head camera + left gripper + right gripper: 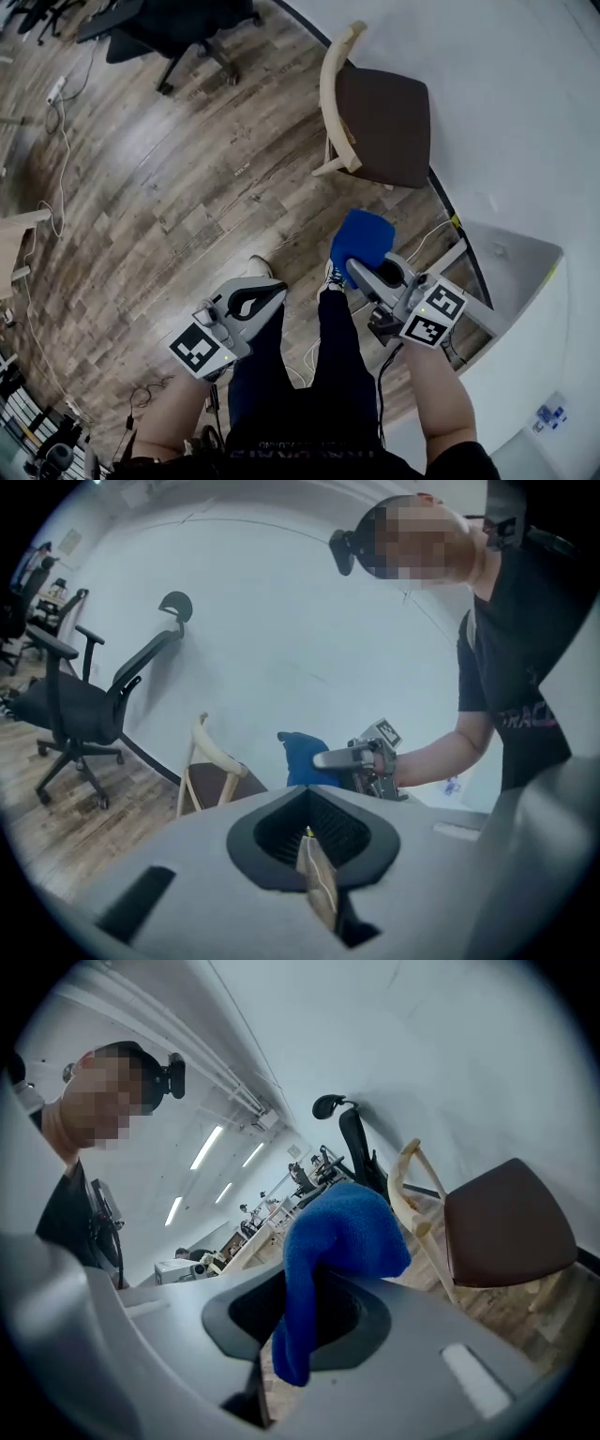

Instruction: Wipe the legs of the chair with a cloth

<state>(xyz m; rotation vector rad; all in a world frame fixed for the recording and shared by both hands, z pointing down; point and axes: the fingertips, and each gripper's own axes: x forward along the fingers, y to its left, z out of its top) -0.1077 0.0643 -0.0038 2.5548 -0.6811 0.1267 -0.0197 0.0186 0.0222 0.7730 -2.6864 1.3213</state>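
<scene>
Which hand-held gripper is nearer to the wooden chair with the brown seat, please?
Right. The right hand-held gripper, shut on the blue cloth, is just in front of the chair, not touching it. The left hand-held gripper is farther back and to the left.

Cloth [362, 236]: blue, thick fuzzy pile, matt. Chair [380, 122]: the seat is dark brown, smooth and matt, and the frame is pale wood, smooth with a faint sheen. Floor [159, 187]: wood-look planks, grey-brown grain, semi-gloss with patches of glare; wall [506, 84]: white, smooth, matt; shells of left gripper [275, 292] and right gripper [357, 271]: smooth matt grey plastic with black matt surrounds at the jaws.
</scene>
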